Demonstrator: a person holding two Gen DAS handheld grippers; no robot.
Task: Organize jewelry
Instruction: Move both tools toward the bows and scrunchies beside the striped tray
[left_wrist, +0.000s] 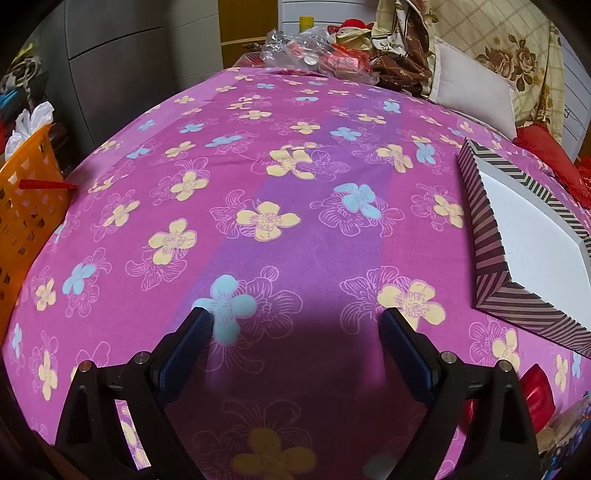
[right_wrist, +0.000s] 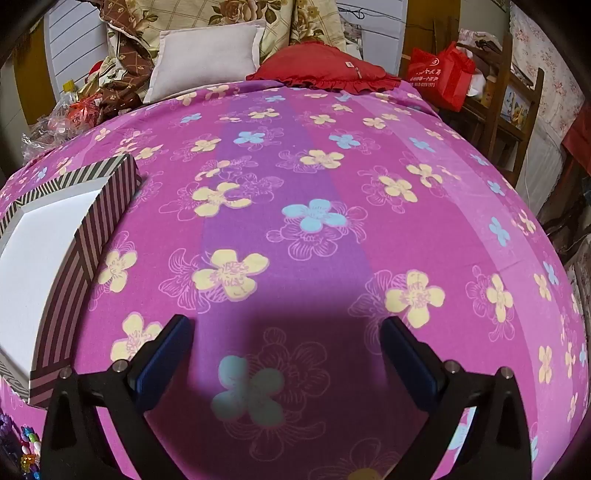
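A striped box with a white inside (left_wrist: 532, 236) lies open on the pink flowered bedspread, at the right of the left wrist view and at the left of the right wrist view (right_wrist: 44, 258). Colourful beaded jewelry (right_wrist: 22, 443) peeks in at the bottom left corner of the right wrist view. A shiny red item (left_wrist: 535, 395) and more beads lie at the lower right of the left wrist view. My left gripper (left_wrist: 295, 325) is open and empty above the bedspread. My right gripper (right_wrist: 286, 332) is open and empty too.
An orange basket (left_wrist: 26, 221) stands off the bed's left edge. Pillows (right_wrist: 207, 55), a red cushion (right_wrist: 325, 74) and plastic bags (left_wrist: 310, 51) crowd the head of the bed. A red bag (right_wrist: 439, 74) and wooden chair (right_wrist: 509, 92) stand to the right.
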